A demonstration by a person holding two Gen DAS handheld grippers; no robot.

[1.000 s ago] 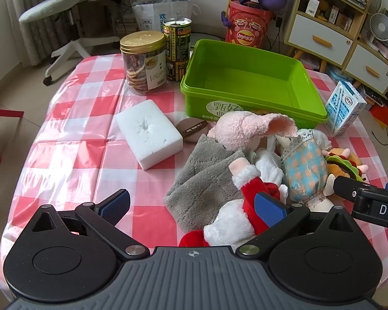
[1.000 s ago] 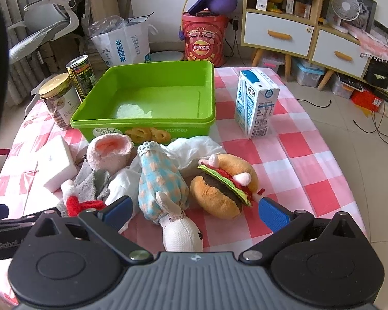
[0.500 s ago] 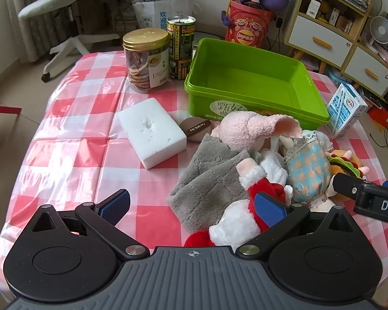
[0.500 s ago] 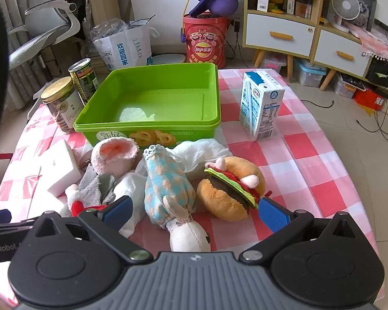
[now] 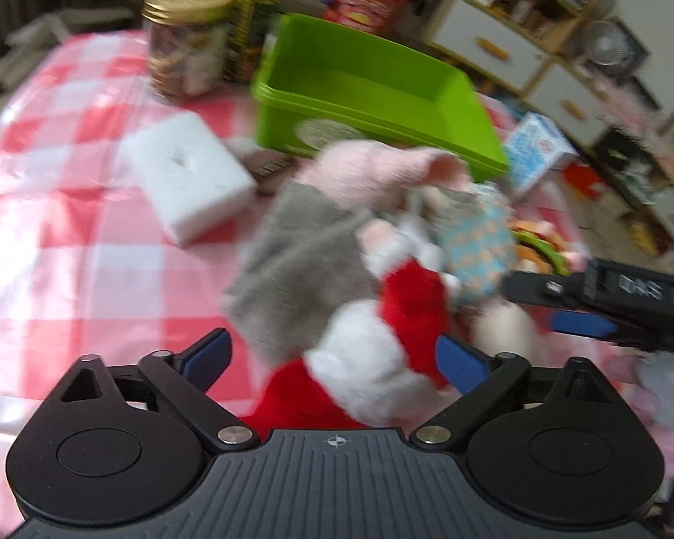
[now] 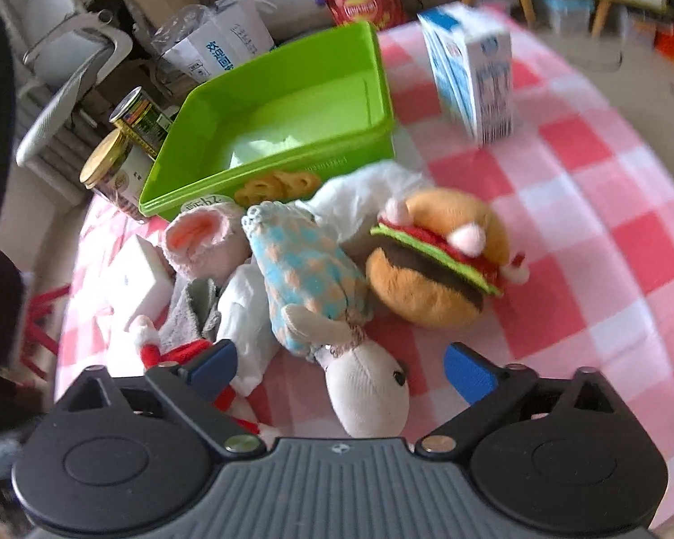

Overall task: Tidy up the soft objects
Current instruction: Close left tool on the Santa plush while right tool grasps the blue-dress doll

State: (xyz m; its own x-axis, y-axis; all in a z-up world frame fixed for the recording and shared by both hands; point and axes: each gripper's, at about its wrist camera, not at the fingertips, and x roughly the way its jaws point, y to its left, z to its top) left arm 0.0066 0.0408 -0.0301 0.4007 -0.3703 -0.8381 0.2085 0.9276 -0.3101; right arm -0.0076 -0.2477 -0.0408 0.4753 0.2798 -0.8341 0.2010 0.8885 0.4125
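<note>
A heap of soft things lies in front of the green bin (image 5: 373, 90) (image 6: 292, 103): a red and white Santa plush (image 5: 382, 341), a grey cloth (image 5: 301, 260), a pink plush (image 5: 373, 166) (image 6: 202, 242), a doll in a blue patterned dress (image 6: 310, 278) (image 5: 476, 247) and a burger plush (image 6: 436, 260). My left gripper (image 5: 332, 359) is open, its fingers either side of the Santa plush. My right gripper (image 6: 341, 364) is open, straddling the doll's white head (image 6: 368, 386). It also shows in the left wrist view (image 5: 606, 301).
A white foam block (image 5: 188, 179), a gold-lidded jar (image 5: 188, 45) and a tin can (image 5: 251, 22) stand left of the bin. A milk carton (image 6: 472, 72) stands right of it. The checked tablecloth (image 6: 606, 233) drops off at the right edge.
Both grippers have moved forward and down onto the heap, blurring the views. The left now straddles the Santa plush, the right the doll's head. Both remain open.
</note>
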